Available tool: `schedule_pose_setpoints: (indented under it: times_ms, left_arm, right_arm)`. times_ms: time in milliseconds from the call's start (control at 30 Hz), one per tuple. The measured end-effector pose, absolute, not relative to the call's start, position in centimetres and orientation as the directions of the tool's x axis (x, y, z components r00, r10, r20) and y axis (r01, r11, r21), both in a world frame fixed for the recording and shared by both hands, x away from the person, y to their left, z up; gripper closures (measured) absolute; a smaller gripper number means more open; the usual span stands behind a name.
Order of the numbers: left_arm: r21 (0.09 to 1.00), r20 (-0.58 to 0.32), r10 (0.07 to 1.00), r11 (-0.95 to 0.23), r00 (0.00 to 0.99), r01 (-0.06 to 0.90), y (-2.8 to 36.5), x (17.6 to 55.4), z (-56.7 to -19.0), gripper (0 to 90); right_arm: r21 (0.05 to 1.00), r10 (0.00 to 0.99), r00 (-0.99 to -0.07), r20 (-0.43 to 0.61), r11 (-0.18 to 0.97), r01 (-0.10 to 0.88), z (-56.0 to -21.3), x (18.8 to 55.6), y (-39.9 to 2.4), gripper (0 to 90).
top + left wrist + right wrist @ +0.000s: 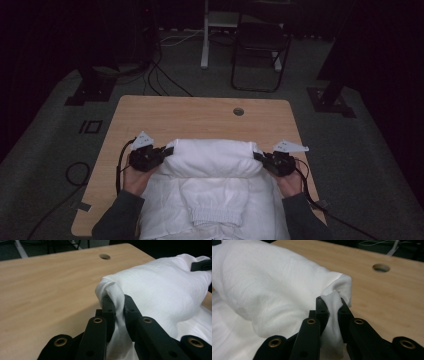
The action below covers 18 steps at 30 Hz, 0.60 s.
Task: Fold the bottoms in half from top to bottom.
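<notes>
From the high view, we hold the white garment (pixel 212 165) on the table (pixel 200 112) by both far corners. In the left gripper view, our left gripper (pixel 119 305) pinches bunched cloth. In the right gripper view, our right gripper (pixel 331 305) pinches likewise; uneven pulling could slip a corner and skew the fold.

White garment (pixel 210 195) cut off at the bottom edge (pinched corners buried between the jaws), forearms too

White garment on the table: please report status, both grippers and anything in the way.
Left gripper shut on white garment. Right gripper shut on its other corner. Folded edge lifted over table. Nothing in the way.
</notes>
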<state>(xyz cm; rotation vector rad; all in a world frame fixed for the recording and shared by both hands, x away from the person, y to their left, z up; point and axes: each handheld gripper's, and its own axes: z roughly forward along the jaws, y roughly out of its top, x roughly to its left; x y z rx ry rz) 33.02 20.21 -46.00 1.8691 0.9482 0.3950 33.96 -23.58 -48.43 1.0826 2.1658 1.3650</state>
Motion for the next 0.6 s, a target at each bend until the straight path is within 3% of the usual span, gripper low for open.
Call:
schedule_pose_setpoints:
  times_ms: [333, 600]
  left_arm:
    - [0.789, -0.174, 0.739, -0.29, 0.651, 0.541, 20.2, 29.0, -50.9, 82.9]
    - [0.719, -0.153, 0.755, -0.357, 0.637, 0.596, 18.8, 29.2, -54.6, 82.9]
  right_arm:
    - [0.822, 0.729, -0.677, 0.103, 0.321, 0.471, -52.2, 29.5, -23.3, 83.6]
    - [0.757, 0.716, -0.692, 0.091, 0.402, 0.515, -55.4, 28.9, -22.1, 83.3]
